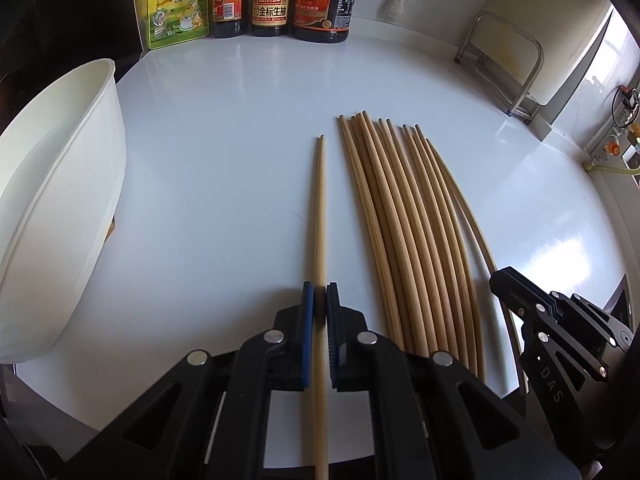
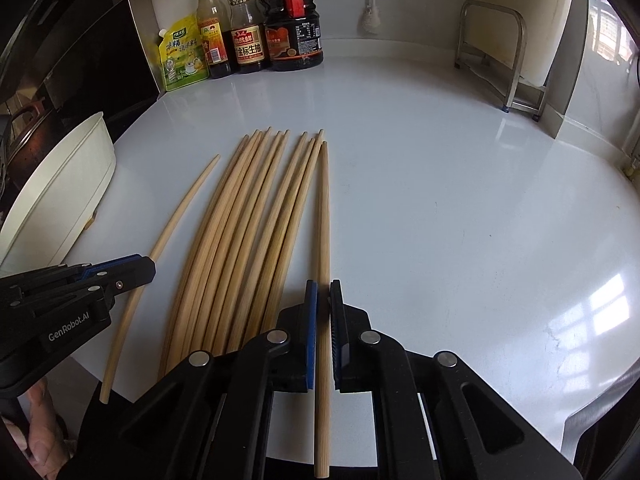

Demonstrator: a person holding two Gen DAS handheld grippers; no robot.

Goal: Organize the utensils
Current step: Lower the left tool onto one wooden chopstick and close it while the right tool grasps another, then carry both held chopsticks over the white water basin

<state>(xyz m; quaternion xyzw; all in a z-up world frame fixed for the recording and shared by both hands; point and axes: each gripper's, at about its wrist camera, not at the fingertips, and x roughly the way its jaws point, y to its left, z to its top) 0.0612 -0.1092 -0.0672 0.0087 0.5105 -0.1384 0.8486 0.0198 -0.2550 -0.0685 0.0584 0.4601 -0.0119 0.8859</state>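
Note:
Several long wooden chopsticks lie side by side on the white counter; they also show in the right wrist view. My left gripper is shut on a single chopstick lying apart to the left of the bundle; it also shows in the right wrist view. My right gripper is shut on the rightmost chopstick at the bundle's right edge. The right gripper appears in the left wrist view, the left gripper in the right wrist view.
A white plastic tub stands at the left, also in the right wrist view. Sauce bottles and a yellow-green pouch line the back wall. A metal rack stands at the back right.

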